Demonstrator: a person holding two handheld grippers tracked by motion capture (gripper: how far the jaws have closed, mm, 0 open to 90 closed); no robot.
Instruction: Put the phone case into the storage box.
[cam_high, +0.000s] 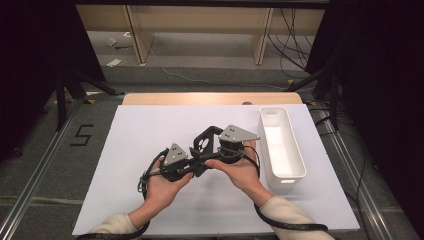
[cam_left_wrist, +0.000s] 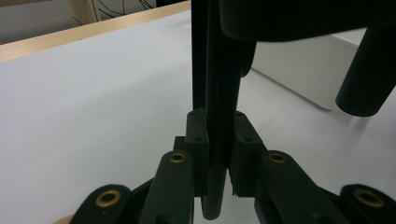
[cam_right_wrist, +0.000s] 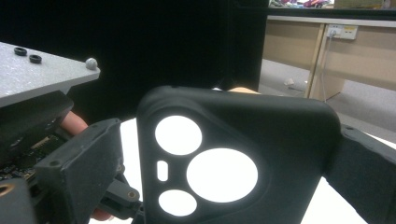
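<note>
A white board (cam_high: 150, 150) covers a wooden table (cam_high: 210, 98). At twelve o'clock, pale wooden furniture legs (cam_high: 137, 35) stand on grey floor (cam_high: 200, 55). Black curtains (cam_high: 30, 60) hang at nine and three o'clock; cables (cam_high: 292, 45) trail at one.

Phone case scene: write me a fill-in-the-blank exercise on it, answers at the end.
1. The phone case is coloured ____.
2. The left claw is shut on the case's ____.
3. The white tray lies on the table's ____ side in the high view.
4. The tray holds ____.

Missing words: black; edge; right; nothing
</note>
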